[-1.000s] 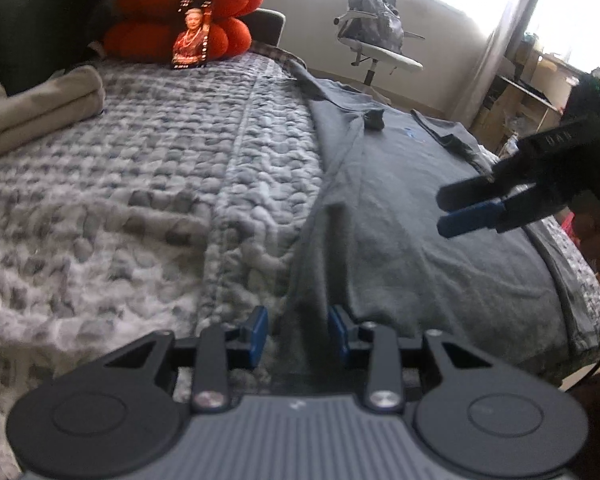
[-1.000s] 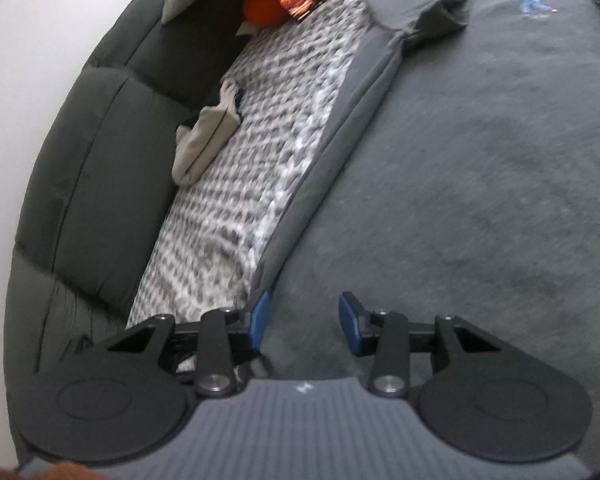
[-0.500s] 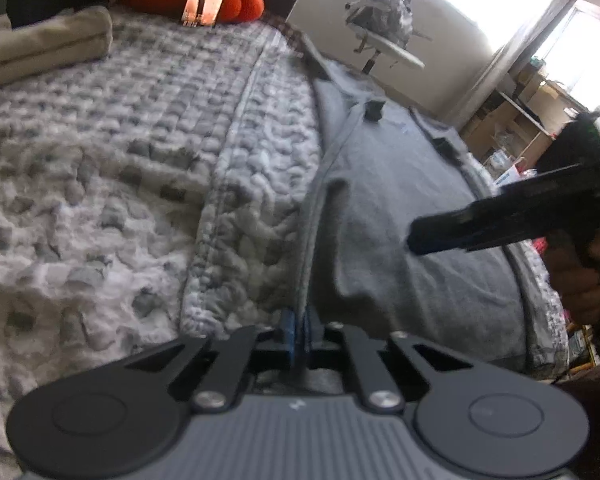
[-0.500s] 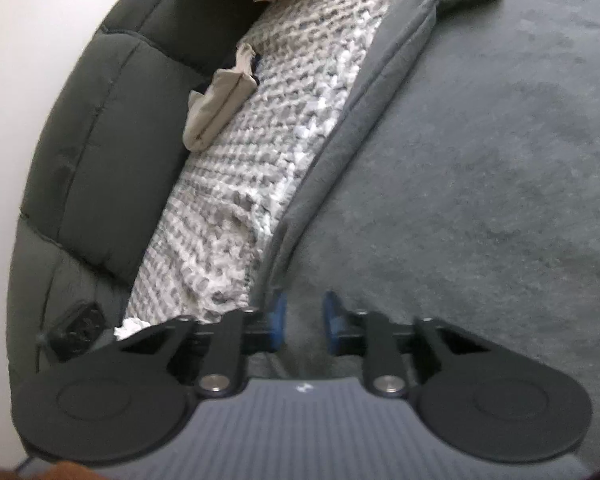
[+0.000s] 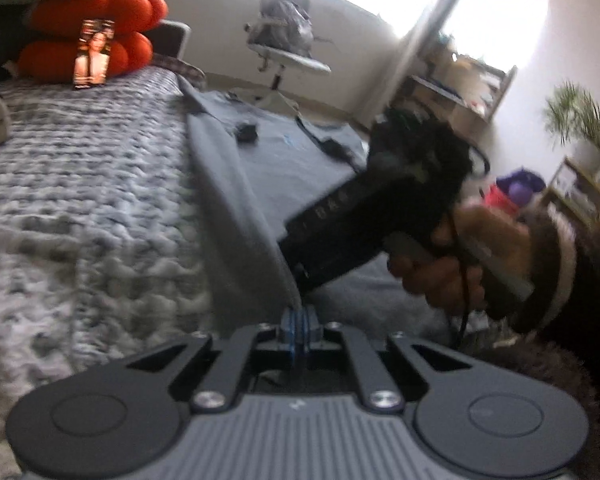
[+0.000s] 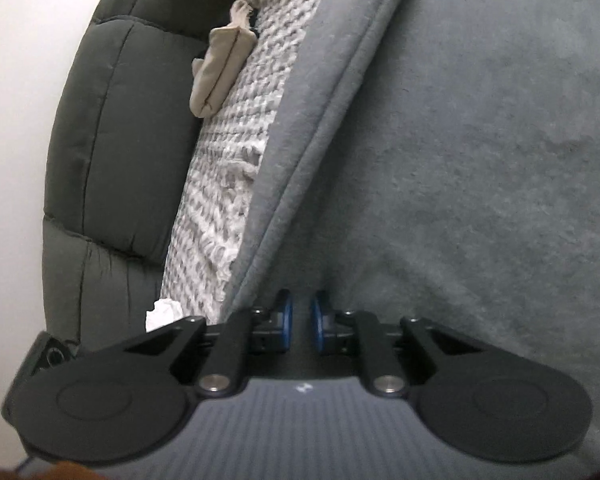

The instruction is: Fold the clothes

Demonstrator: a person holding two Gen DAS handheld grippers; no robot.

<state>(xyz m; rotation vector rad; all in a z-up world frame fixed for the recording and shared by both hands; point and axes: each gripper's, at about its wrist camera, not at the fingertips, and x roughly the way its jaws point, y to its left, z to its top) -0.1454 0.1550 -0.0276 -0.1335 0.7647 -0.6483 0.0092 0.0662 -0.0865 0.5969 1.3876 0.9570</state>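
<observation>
1. One grey T-shirt [image 5: 268,176] lies spread on my knitted grey blanket [image 5: 80,184], its near hem lifted.
2. My left gripper [image 5: 299,322] is pressed together, pinching that hem.
3. My right gripper [image 6: 301,320] has just been closing; a narrow gap remains over the shirt cloth [image 6: 480,140], and I cannot tell whether it grips.
4. Orange cushions [image 5: 100,36] sit beyond.

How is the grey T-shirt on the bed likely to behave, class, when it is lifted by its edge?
The grey T-shirt is probably floppy: its hem rises in a soft ridge to the shut left gripper while the rest lies flat. It looks light, a thin single layer. It may cling to the knitted blanket, whose surface is coarse.
</observation>
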